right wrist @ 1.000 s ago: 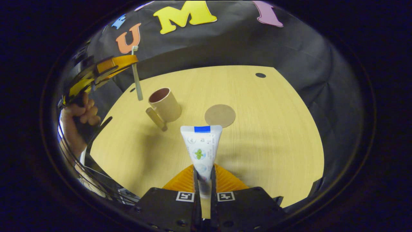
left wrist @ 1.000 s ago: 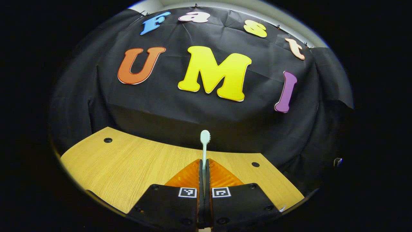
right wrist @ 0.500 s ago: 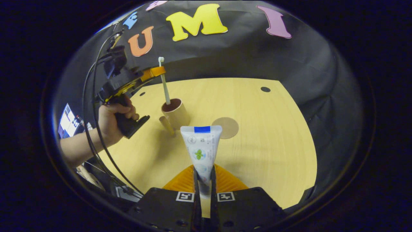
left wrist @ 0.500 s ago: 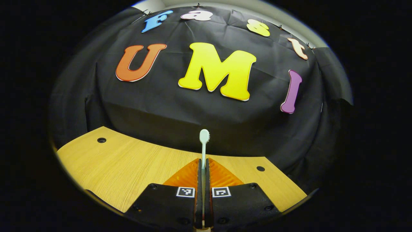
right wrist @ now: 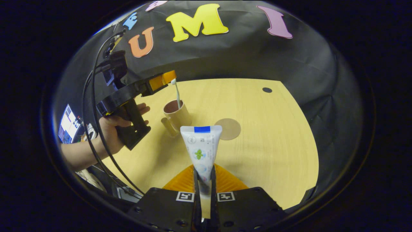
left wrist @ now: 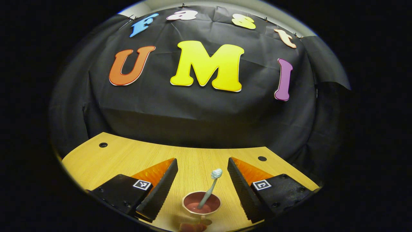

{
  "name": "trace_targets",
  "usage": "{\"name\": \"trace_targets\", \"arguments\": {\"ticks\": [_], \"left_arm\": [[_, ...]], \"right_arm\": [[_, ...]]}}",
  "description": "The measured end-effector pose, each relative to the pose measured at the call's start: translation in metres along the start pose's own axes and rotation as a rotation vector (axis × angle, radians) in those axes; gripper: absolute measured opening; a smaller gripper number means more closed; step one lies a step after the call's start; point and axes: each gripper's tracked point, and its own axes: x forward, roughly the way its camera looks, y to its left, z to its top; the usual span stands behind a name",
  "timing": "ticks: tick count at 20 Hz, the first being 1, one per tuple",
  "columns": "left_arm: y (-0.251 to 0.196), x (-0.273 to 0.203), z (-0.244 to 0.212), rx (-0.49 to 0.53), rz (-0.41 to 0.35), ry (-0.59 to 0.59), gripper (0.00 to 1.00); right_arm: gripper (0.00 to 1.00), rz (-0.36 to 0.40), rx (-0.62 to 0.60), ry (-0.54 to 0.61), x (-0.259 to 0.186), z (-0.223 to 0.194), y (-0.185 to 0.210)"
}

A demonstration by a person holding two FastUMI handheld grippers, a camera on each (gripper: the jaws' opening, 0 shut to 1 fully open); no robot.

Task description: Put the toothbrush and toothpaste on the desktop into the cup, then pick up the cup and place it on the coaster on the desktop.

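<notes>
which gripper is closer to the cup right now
Left. The left gripper hangs open just above the cup; the right gripper, gripping the toothpaste, sits farther back.

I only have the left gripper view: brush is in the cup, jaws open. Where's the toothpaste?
Observer: The toothpaste is off the desk, clamped cap-end down in the right gripper.
Operator: Is the coaster free?
Observer: Yes, the coaster lies bare on the desk, just right of the cup, not touching it.
Operator: Cup upright?
Observer: Upright, handle toward the person's hand; the toothbrush leans on the rim, below the open left gripper.
</notes>
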Motion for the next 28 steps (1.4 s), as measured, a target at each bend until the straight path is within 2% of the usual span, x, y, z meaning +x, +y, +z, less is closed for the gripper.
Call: {"name": "trace_targets", "arguments": {"ticks": [4,9,14,17,20,24,28], "left_arm": [[0.015,-0.023,0.012,-0.004,0.031,-0.019,0.98],[0.06,-0.065,0.011,-0.009,0.129,0.003,0.98],[0.098,-0.104,0.014,-0.005,0.201,0.03,0.98],[0.108,-0.124,0.011,-0.02,0.219,0.048,0.98],[0.114,-0.145,0.01,-0.024,0.237,0.061,0.98],[0.124,-0.162,0.008,-0.068,0.264,0.08,0.98],[0.136,-0.171,0.009,-0.116,0.302,0.091,0.98]], "right_arm": [[0.11,0.022,-0.01,-0.032,-0.003,0.005,0.002],[0.11,0.073,-0.048,-0.094,-0.009,0.026,0.013],[0.11,0.14,-0.063,-0.219,0.018,0.085,0.054],[0.11,0.149,-0.065,-0.342,0.035,0.136,0.075],[0.11,0.154,-0.054,-0.422,0.054,0.166,0.094],[0.11,0.143,-0.108,-0.474,0.079,0.177,0.109],[0.11,0.123,-0.16,-0.47,0.106,0.165,0.118]]}}
